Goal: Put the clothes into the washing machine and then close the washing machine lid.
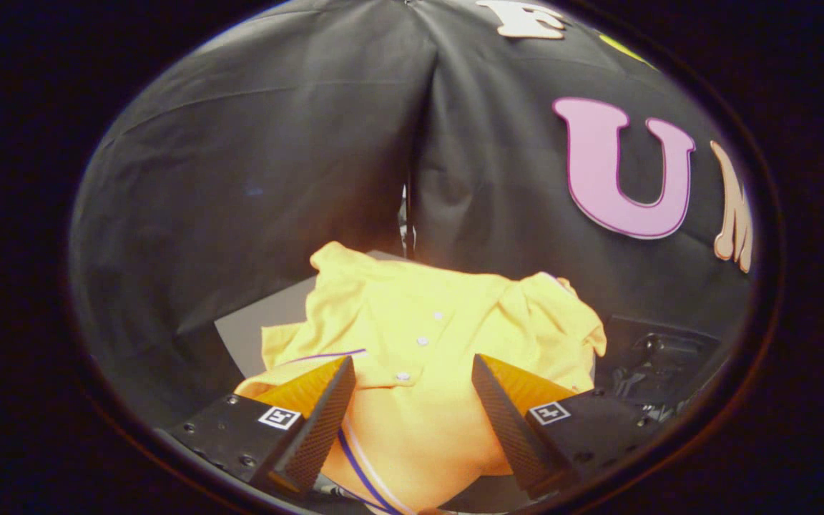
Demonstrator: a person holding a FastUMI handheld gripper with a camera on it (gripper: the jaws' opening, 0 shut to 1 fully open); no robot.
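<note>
A yellow polo shirt [419, 329] with small white buttons and a purple-and-white stripe lies crumpled on a grey surface [258, 322], just ahead of and under my fingers. My gripper [412, 368] is open, its two fingers [326, 418] spread wide over the near part of the shirt. The shirt's placket and buttons run between the fingers. Neither pad presses the cloth that I can see. The near hem of the shirt is hidden below the fingers.
To the right of the shirt, beyond the right finger, is a dark recess with black moulded parts [659, 357]. Black cloth walls stand close behind the grey surface and meet in a corner straight ahead.
</note>
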